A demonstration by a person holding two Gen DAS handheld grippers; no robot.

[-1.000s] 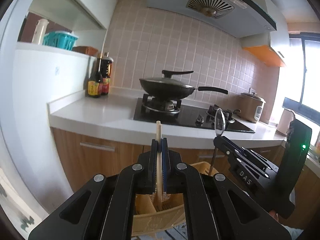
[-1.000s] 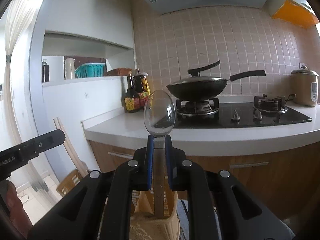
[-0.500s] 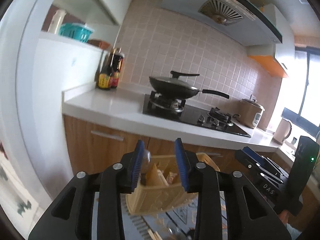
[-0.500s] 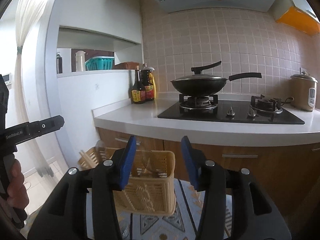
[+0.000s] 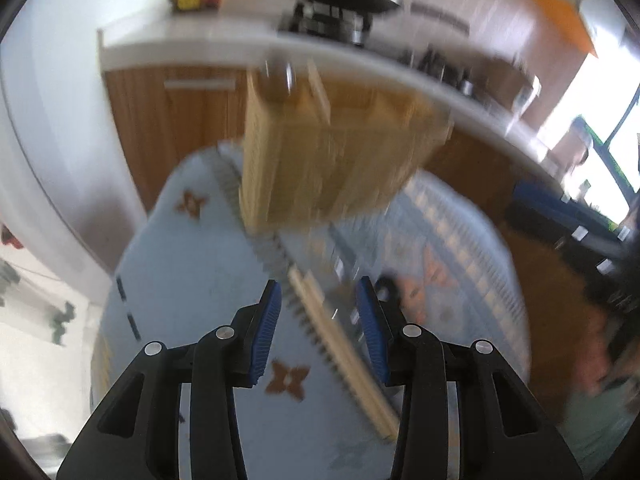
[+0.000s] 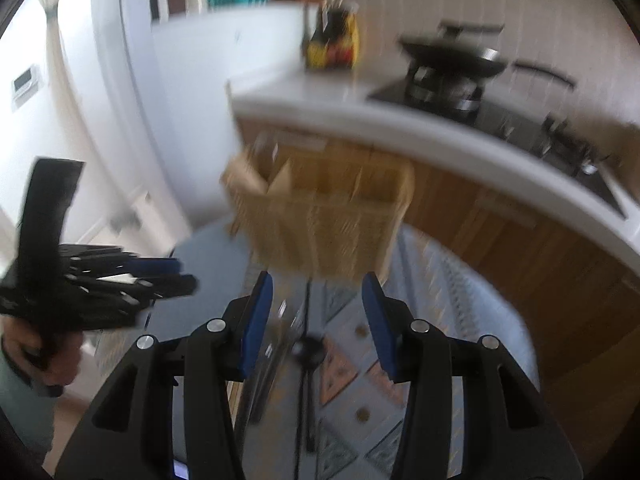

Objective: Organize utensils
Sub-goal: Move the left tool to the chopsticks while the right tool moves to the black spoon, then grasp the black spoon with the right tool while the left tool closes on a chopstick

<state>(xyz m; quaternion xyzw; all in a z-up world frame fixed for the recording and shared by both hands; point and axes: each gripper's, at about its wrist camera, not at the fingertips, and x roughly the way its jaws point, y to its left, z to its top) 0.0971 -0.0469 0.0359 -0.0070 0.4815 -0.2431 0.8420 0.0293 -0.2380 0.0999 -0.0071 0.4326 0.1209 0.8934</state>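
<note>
- Both wrist views are blurred, so fine detail is hard to read.
- In the right wrist view, the left claw (image 6: pixel 176 276) shows at the far left, gripped by a hand (image 6: pixel 44 356); seen side-on and smeared there, its fingers cannot be read.
- In its own view the left claw (image 5: pixel 319 328) is opening, its blue pads (image 5: pixel 266 332) apart with nothing pinched; a pair of pale wooden chopsticks (image 5: pixel 340 348) lies flat on the patterned blue mat (image 5: pixel 192 300) below the gap, slanting from upper left to lower right.
- Just right of the chopsticks lie some metal utensils (image 5: pixel 340 264), too blurred to name.
- Beyond them stands the woven utensil basket (image 5: pixel 332 152) on the mat, upright, with dividers inside; a spoon bowl (image 5: pixel 276 80) and a wooden stick (image 5: pixel 318 96) stick up from its left end.
- In the right wrist view the right claw (image 6: pixel 316 320) is spread and holds nothing; its blue pads (image 6: pixel 256 320) frame the mat (image 6: pixel 460 300), where a dark long-handled utensil (image 6: pixel 306 360) and some shiny metal ones (image 6: pixel 276 340) lie flat.
- The basket (image 6: pixel 320 220) stands just beyond that claw.
- Behind, a white bench (image 6: pixel 400 120) over wooden cabinets carries bottles (image 6: pixel 332 48) at left and a black wok (image 6: pixel 452 60) on the hob at right.
</note>
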